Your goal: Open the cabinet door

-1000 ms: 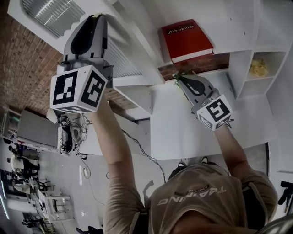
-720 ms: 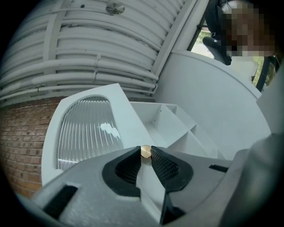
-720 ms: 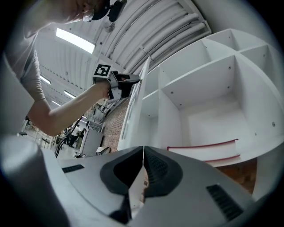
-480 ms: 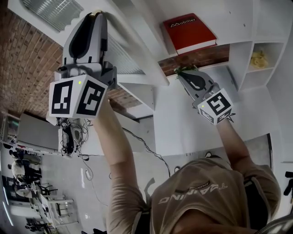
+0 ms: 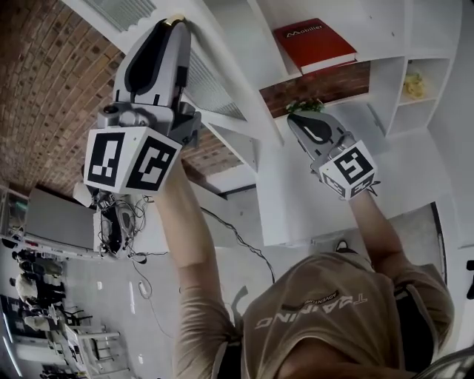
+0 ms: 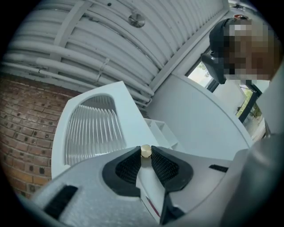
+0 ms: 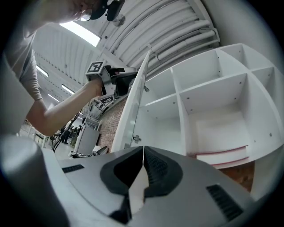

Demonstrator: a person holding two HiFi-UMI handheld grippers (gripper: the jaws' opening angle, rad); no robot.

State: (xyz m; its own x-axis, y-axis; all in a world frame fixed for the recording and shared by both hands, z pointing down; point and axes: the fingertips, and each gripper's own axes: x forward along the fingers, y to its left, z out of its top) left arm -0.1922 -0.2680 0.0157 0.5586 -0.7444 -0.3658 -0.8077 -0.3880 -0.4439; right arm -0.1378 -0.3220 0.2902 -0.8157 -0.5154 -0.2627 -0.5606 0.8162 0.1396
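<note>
Left gripper (image 5: 174,22) pinching the brass knob (image 6: 145,151); cabinet door (image 7: 133,97) standing wide, task looking nearly done, release remaining; right gripper (image 7: 143,155) pressed together, holding nothing

the cabinet door (image 5: 215,92) has swung wider, drawn by the left tongs (image 5: 175,18).

Red book (image 5: 314,46) lying flat; green plant (image 5: 305,106) just below; yellow object (image 5: 413,85) right; brick wall (image 5: 44,89) left.
</note>
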